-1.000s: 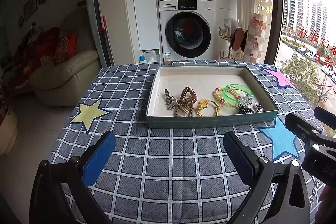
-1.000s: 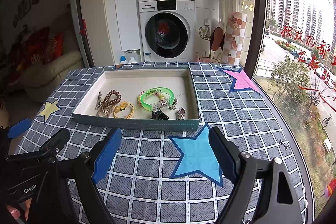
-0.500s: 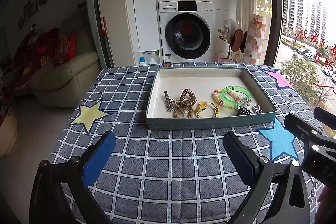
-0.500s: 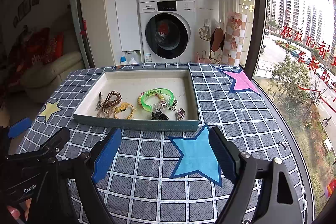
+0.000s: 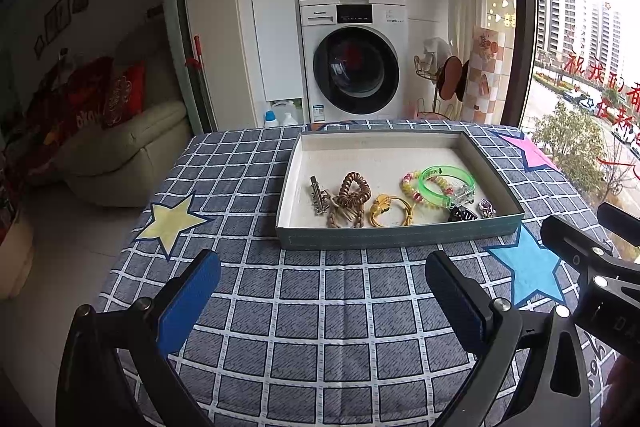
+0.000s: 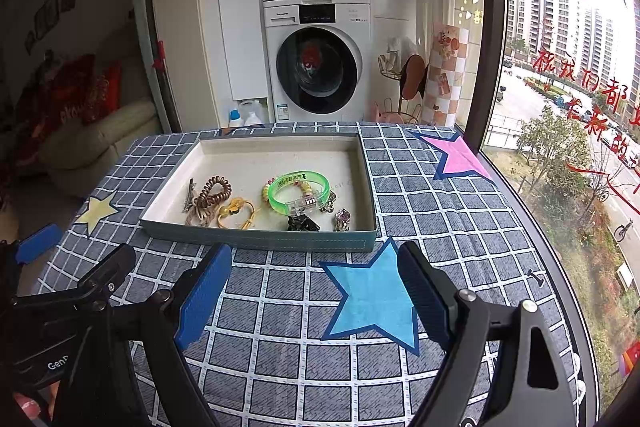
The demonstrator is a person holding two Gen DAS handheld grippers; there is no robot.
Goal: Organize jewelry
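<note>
You hold both grippers over the checked tablecloth [image 5: 320, 307], short of the tray [image 5: 400, 237]. Your left gripper [image 5: 322, 301] has its jaws spread wide with nothing between the blue pads, and your right gripper [image 6: 316, 297] is spread just as wide and empty, above the blue star [image 6: 372, 303].

The jewelry lies along the tray's near side. From left to right you have a silver hair clip [image 5: 319, 194], a brown coil hair tie [image 5: 352, 193], a yellow hair tie [image 5: 390, 211], a beaded bracelet [image 5: 410, 185] overlapped by the green bangle [image 5: 446, 185], a black clip [image 5: 462, 214] and a small silver charm [image 5: 486, 207]. The clip touches the coil tie. The tray's far half is bare.
</note>
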